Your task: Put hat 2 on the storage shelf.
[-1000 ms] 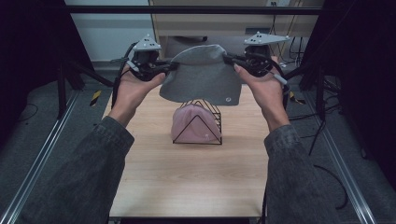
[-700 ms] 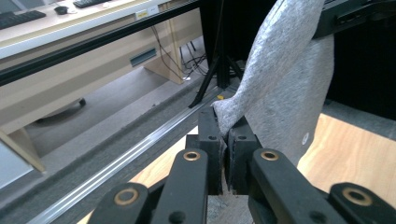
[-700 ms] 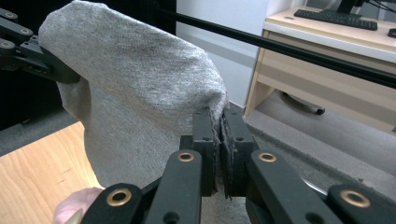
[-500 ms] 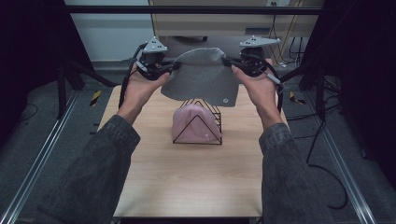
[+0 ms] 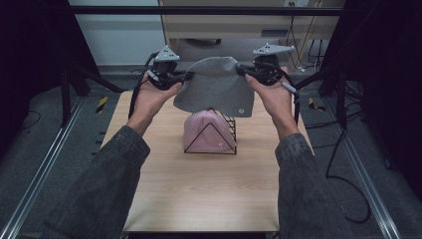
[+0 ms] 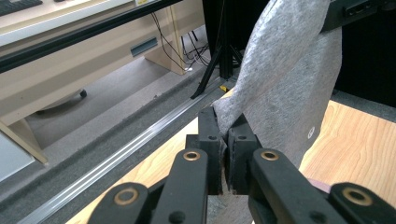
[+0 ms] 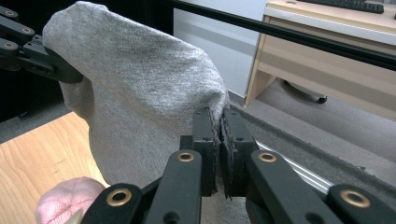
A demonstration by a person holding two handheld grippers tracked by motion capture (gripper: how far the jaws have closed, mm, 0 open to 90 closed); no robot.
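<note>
A grey knit hat [image 5: 215, 90] hangs stretched between my two grippers above the far half of the table. My left gripper [image 5: 186, 76] is shut on its left edge; in the left gripper view the jaws pinch the grey hat [image 6: 285, 88] at the left gripper [image 6: 227, 133]. My right gripper [image 5: 242, 71] is shut on the opposite edge, and the right gripper view shows the hat [image 7: 140, 93] clamped in the right gripper [image 7: 218, 122]. Below the hat a pink hat [image 5: 201, 130] sits inside a black wire rack [image 5: 211, 134].
The wooden table [image 5: 199, 189] stretches toward me, bare in front of the rack. Metal rails [image 5: 40, 184] run along both sides. A beige desk [image 5: 239, 25] and cables [image 5: 348, 164] lie beyond and to the right of the table.
Both grippers have carried the grey hat a little lower and farther from me, so its lower edge now hangs just over the rack's top.
</note>
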